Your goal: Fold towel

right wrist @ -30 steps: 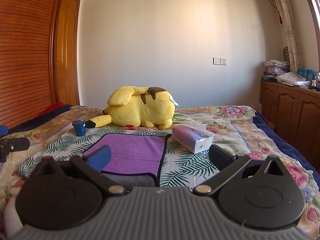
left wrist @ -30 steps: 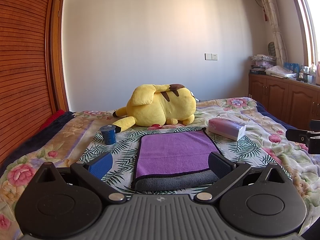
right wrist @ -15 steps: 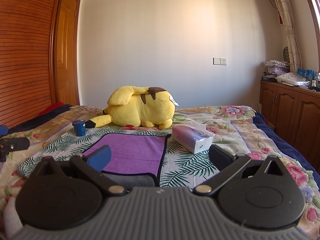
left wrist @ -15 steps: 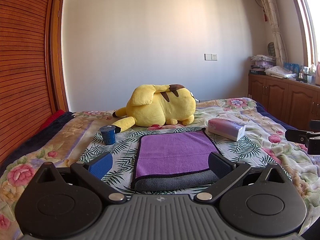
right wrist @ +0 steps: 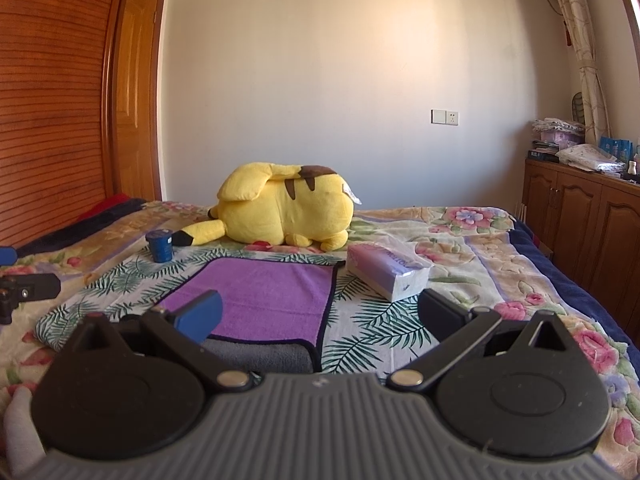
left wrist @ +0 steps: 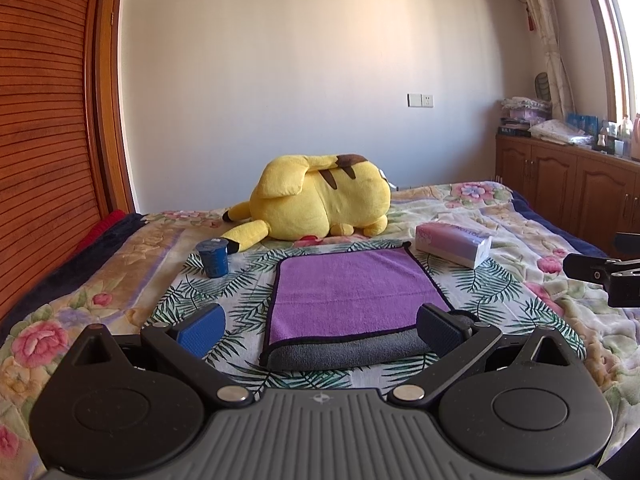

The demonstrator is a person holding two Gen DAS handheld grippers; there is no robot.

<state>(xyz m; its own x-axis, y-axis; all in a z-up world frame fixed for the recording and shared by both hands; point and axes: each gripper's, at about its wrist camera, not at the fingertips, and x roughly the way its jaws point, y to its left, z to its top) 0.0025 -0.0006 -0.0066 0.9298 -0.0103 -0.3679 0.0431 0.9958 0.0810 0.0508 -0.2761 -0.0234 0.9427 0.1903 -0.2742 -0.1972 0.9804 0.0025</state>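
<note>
A purple towel (left wrist: 352, 292) with a grey underside lies folded on the bed, its grey fold edge nearest me. It also shows in the right wrist view (right wrist: 264, 300). My left gripper (left wrist: 320, 326) is open and empty, just in front of the towel's near edge. My right gripper (right wrist: 320, 312) is open and empty, near the towel's near right corner. Each gripper shows at the edge of the other's view: the right one (left wrist: 604, 276), the left one (right wrist: 24, 290).
A yellow plush toy (left wrist: 320, 208) lies beyond the towel. A blue cup (left wrist: 213, 258) stands to the towel's left, a tissue pack (left wrist: 454, 244) to its right. Wooden wardrobe on the left, wooden cabinets (right wrist: 584, 236) on the right. The floral bedspread (left wrist: 100, 280) covers the bed.
</note>
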